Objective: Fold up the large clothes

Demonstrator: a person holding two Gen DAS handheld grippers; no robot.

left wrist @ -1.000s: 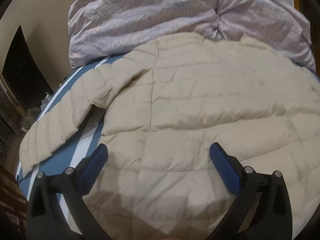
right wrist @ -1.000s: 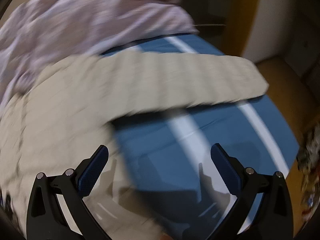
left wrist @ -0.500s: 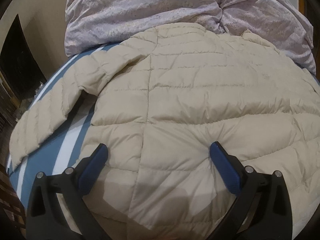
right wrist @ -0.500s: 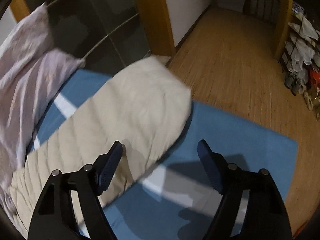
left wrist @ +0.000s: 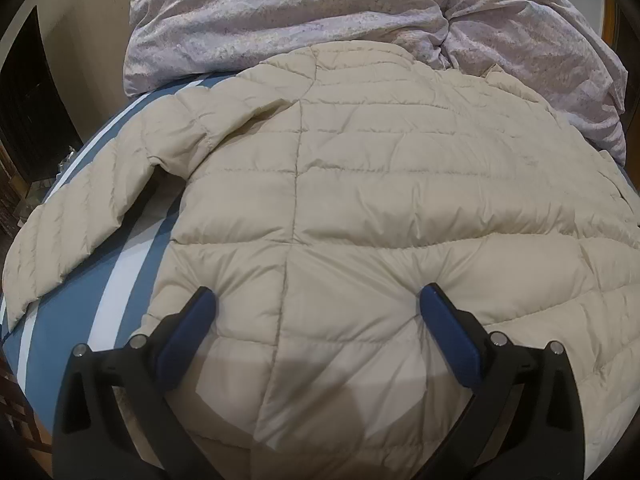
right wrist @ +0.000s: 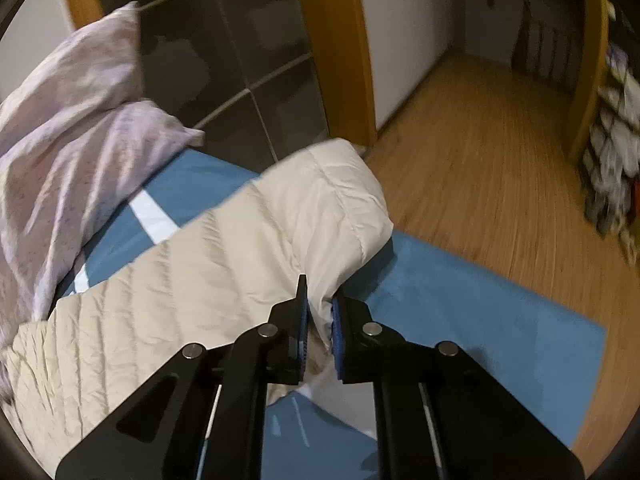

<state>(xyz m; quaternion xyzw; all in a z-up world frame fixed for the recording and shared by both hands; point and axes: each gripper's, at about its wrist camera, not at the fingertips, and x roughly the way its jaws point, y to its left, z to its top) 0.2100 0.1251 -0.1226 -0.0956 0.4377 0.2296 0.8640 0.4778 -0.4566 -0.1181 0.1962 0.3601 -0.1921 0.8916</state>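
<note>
On the blue striped bed (left wrist: 120, 280) the beige puffer jacket (left wrist: 360, 200) lies flat and unfolded, left gripper (left wrist: 316, 312) spread wide, pressing its back, right gripper (right wrist: 320, 312) clamped on one sleeve's cuff (right wrist: 340, 216) (first fold likely just starting, everything else left).

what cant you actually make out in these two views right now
- Left wrist view: the jacket hem is cut off by the bottom edge and the left gripper.
- Right wrist view: the sleeve cuff edge is hidden between the right gripper fingers.
- Right wrist view: the items on the rack are blurred.
</note>
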